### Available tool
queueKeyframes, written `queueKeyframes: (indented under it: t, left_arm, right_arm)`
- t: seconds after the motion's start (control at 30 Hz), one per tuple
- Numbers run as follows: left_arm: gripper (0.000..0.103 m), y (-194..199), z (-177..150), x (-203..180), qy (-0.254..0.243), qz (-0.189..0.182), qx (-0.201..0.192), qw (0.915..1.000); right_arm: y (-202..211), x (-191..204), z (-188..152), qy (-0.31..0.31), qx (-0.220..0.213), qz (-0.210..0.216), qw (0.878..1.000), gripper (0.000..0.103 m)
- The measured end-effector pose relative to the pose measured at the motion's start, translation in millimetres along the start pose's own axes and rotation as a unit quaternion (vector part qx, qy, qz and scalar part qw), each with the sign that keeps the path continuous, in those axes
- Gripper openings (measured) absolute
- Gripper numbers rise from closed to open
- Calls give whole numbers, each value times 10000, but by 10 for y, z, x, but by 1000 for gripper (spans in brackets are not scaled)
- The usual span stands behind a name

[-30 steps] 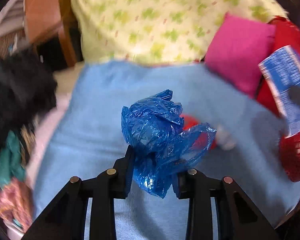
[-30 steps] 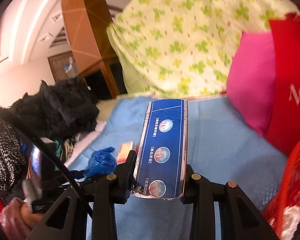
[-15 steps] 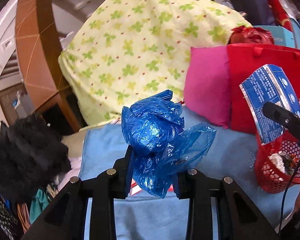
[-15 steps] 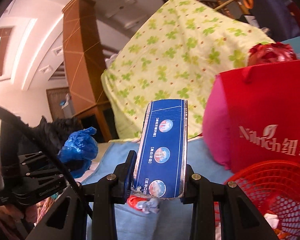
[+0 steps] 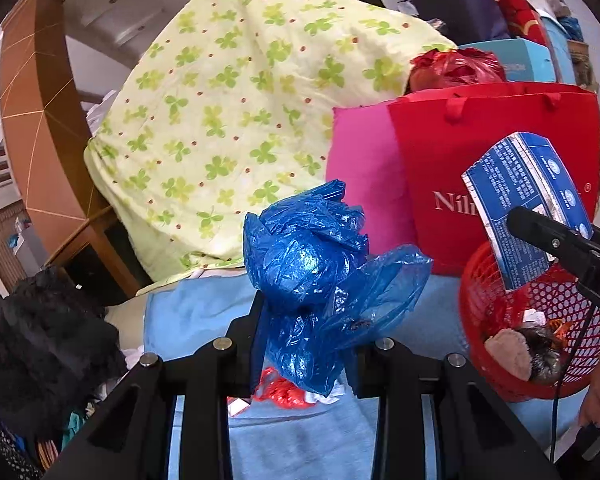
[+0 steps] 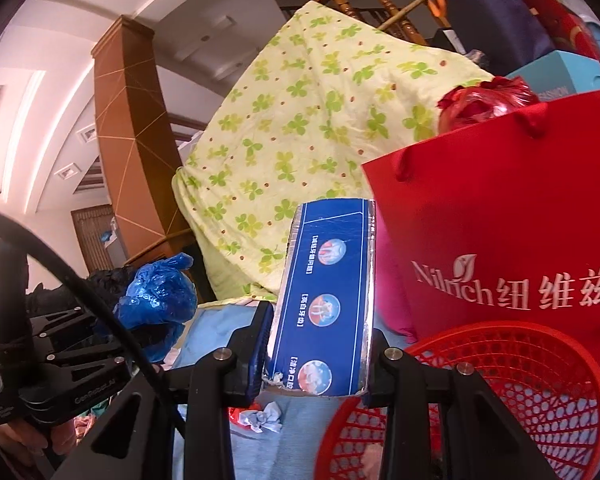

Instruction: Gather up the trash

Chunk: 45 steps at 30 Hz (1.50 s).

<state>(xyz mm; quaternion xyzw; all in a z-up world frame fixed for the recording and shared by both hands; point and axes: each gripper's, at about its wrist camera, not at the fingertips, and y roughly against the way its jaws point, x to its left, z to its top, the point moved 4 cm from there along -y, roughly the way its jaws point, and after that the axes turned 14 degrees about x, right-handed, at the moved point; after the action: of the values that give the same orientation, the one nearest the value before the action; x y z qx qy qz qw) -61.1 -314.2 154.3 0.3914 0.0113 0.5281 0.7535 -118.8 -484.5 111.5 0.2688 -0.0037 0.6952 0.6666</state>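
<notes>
Left gripper (image 5: pixel 306 338): your jaws pinch the crumpled blue plastic bag (image 5: pixel 320 280), lifted above the light blue cloth (image 5: pixel 196 312).
Right gripper (image 6: pixel 318 354): your jaws clamp the flattened blue carton (image 6: pixel 326 312) upright, over the near rim of the red mesh basket (image 6: pixel 512 364).
Basket: trash already lies inside; the red paper bag (image 6: pixel 512 216) stands behind it.

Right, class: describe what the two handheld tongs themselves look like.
Both the left tongs and right tongs are matte black, angular frames with triangular cut-outs and silver round bolt heads. The left carries white lettering and a black cable. No sleeves show.
</notes>
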Motion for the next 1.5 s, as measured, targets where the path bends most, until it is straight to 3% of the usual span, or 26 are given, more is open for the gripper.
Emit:
queueKeyframes:
  t: [1.5]
  left_arm:
    - [35,-18,57,-760,-635,-515,152,9965]
  right_arm:
    - [291,-642,-41,-479,-100,-468,9977,39]
